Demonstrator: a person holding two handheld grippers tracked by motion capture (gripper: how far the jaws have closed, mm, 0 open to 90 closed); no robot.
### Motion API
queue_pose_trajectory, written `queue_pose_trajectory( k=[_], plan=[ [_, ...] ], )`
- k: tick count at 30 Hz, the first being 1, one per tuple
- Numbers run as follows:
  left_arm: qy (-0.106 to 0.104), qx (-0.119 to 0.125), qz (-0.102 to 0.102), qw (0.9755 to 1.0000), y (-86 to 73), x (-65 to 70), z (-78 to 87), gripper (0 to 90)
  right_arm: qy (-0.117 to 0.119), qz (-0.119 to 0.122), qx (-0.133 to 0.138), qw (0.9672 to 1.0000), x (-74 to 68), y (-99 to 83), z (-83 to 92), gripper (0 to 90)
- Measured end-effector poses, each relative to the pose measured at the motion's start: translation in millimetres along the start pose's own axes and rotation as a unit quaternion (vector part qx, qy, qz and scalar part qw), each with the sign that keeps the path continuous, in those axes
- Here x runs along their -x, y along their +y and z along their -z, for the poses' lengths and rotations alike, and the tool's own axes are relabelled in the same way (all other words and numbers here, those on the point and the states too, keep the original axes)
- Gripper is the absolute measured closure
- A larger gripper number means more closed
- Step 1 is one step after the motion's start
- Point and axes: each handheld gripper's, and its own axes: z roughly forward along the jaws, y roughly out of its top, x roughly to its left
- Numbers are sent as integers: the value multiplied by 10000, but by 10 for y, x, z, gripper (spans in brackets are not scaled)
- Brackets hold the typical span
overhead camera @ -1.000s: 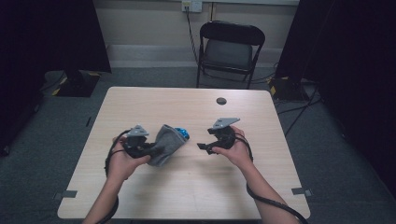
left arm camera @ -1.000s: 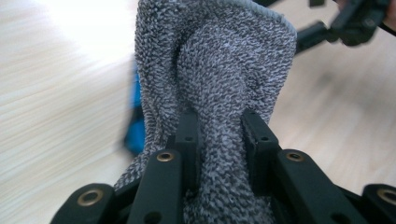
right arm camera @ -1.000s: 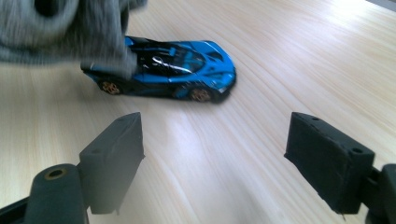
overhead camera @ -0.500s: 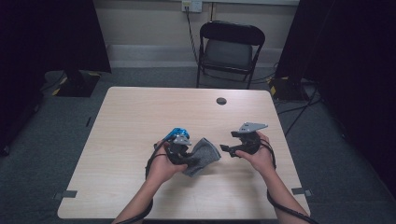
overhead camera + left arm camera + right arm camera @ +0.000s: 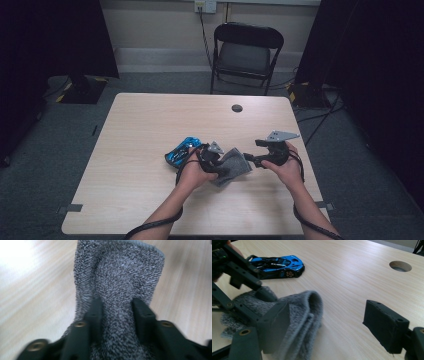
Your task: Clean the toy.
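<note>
Both bare forearms enter from bottom edge, angled inward toward table centre. Left black two-jaw gripper [image 5: 216, 159] held low, jaws pointing right; jaws just been opening, grey terry cloth [image 5: 120, 290] between them, pads at its sides. Right black two-jaw gripper [image 5: 252, 158] level, pointing left, jaws wide apart, nothing gripped.

Table [image 5: 150, 150] — towel [image 5: 235, 165], perhaps, blue car [image 5: 181, 150]
</note>
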Motion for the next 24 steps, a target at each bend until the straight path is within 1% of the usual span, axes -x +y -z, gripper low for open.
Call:
queue_pose_trajectory(
  k=[1,2,3,5,6,10,13,14,16,18,19,21,23,24],
  plan=[
    [11,73,24,10000,-4,5,5,520,19,18,11,10000,-9,4,3,213],
    [46,79,70,9999,-7,10,24,477,48,24,19,10000,-19,6,6,218],
    [105,80,73,9999,-12,12,52,434,80,17,36,10000,-33,10,7,221],
    [214,191,-17,9996,-24,18,128,396,109,44,57,9999,-64,20,11,228],
    [244,186,-44,9995,-29,21,181,379,163,50,58,9998,-81,27,11,237],
    [341,340,-76,9988,-90,78,378,356,251,162,71,9995,-171,79,-10,247],
    [313,380,-90,9987,-217,159,440,359,380,163,97,9991,-234,120,-76,258],
    [306,402,-74,9987,-267,190,446,366,415,182,89,9989,-257,134,-108,263],
    [209,359,-57,9991,-357,248,439,366,477,260,46,9985,-311,159,-187,287],
    [183,316,-86,9993,-421,295,425,365,578,343,-43,9977,-351,163,-280,308],
    [190,295,-92,9993,-443,307,416,364,625,347,-87,9974,-365,155,-327,316],
    [233,294,-73,9993,-475,303,393,360,752,341,-177,9964,-390,129,-415,339],
    [303,338,-10,9990,-498,274,371,362,829,412,-268,9953,-424,100,-491,349],
    [321,303,-18,9990,-508,261,359,357,854,444,-317,9948,-438,85,-525,362]
  ],
)
